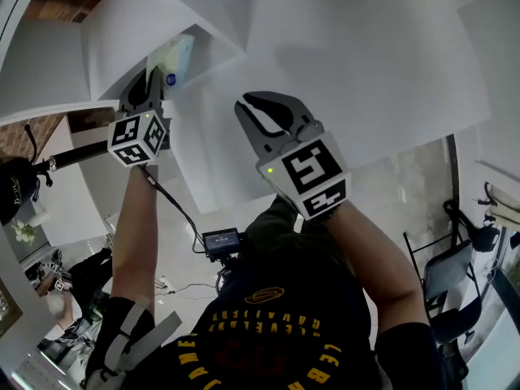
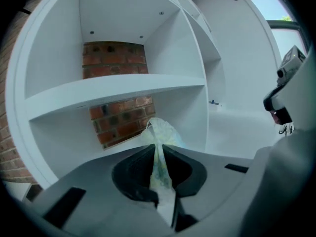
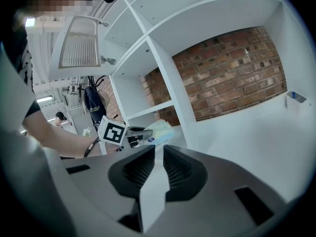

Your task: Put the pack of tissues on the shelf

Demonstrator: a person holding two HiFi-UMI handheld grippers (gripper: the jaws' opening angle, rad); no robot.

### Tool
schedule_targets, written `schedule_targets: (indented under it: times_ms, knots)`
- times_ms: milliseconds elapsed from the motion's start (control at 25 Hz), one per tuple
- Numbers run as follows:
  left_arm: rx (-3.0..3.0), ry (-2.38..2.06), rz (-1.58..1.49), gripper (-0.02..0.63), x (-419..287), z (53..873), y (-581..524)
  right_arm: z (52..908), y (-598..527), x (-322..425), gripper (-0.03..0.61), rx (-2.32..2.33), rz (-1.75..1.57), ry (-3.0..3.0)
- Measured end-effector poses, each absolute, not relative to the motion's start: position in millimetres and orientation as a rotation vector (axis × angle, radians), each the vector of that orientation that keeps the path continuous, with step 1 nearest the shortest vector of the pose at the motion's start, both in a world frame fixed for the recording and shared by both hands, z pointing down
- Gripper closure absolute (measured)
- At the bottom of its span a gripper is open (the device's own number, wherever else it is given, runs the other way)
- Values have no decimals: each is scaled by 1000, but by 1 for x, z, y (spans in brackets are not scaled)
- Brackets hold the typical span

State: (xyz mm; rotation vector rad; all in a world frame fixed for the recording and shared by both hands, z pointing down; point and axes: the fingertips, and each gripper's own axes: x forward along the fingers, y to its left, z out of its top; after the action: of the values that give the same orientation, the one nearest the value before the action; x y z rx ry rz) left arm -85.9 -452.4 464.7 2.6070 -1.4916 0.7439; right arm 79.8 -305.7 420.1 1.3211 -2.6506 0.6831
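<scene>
My left gripper (image 1: 153, 84) is raised to the white shelf unit (image 1: 97, 47) and is shut on the pack of tissues (image 1: 175, 59), a pale green-and-white soft pack. In the left gripper view the jaws pinch a thin flap of the pack (image 2: 159, 132) in front of a shelf board (image 2: 113, 90). The right gripper view shows the left gripper (image 3: 140, 135) and the pack (image 3: 159, 131) at a low compartment of the shelf unit (image 3: 163, 63). My right gripper (image 1: 253, 114) hangs lower right of the pack, jaws together, nothing between them.
Red brick wall (image 2: 113, 58) backs the open shelf compartments. A white upright panel (image 2: 197, 112) divides the compartments. On the floor, a black bag (image 1: 12, 189) lies at the left and a folding chair (image 1: 447, 275) stands at the right. A small black device (image 1: 221, 240) hangs on a cable.
</scene>
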Motion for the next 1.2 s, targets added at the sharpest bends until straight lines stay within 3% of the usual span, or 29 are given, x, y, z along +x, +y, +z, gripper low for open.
schedule_targets:
  times_ms: [200,1200]
  knots:
    - [2614,-1518,770,581,-77,472,-479,424,-301,82,508,1318,702,-2651]
    - [2619,-1498,1052,580,-54,545,-518,463,-277,117,505,1371,841,-2552]
